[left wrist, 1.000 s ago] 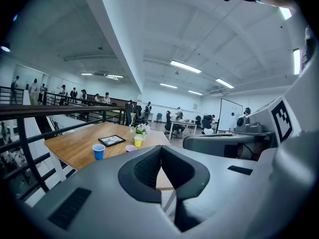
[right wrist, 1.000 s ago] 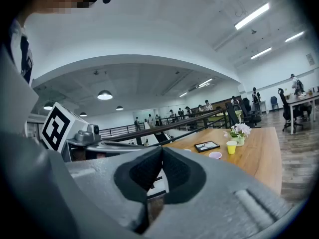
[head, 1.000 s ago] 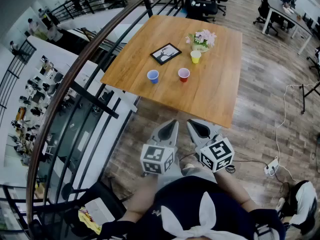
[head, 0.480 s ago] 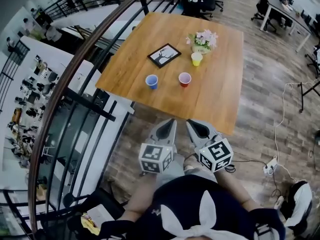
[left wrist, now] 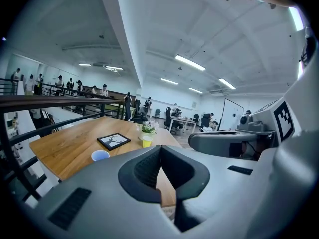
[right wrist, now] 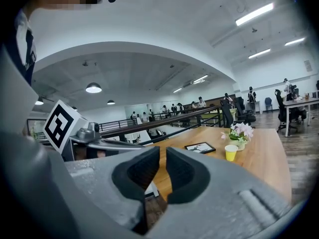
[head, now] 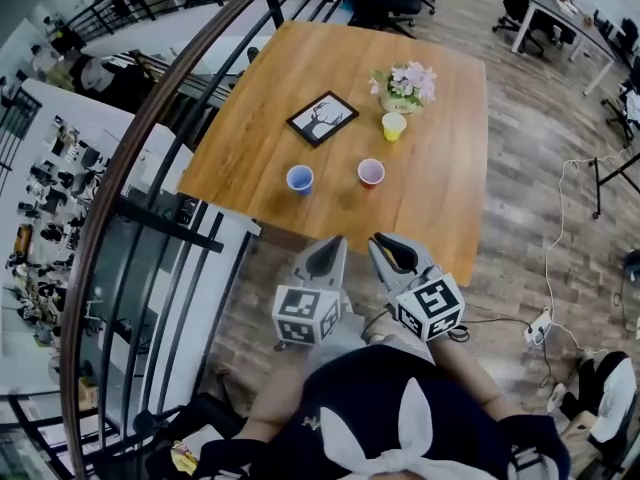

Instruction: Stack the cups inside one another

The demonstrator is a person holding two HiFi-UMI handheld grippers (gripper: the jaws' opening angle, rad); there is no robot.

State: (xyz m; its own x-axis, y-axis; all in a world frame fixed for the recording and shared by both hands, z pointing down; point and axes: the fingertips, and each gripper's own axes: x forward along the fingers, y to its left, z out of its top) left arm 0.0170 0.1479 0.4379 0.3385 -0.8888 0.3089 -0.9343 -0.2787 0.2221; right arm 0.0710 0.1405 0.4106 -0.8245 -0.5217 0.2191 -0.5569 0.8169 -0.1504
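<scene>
Frame (head: 323,118) and flowers (head: 404,84) stand beyond blue cup (head: 299,178), red cup (head: 371,172) and yellow cup (head: 394,125) on a wooden table (head: 440,208); railing (left wrist: 60,101) runs at left. Left gripper (head: 335,241) is closed, right gripper (head: 379,239) has just been opening a little, both empty

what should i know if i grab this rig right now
Left gripper: shut, empty.
Right gripper: jaws have just been opening to a narrow gap, nothing between them.
Both are at the near edge of the table, touching no cup.
Blue cup, red cup and yellow cup stand apart.
Done: nothing stacked.
Left: nest all three cups.
</scene>
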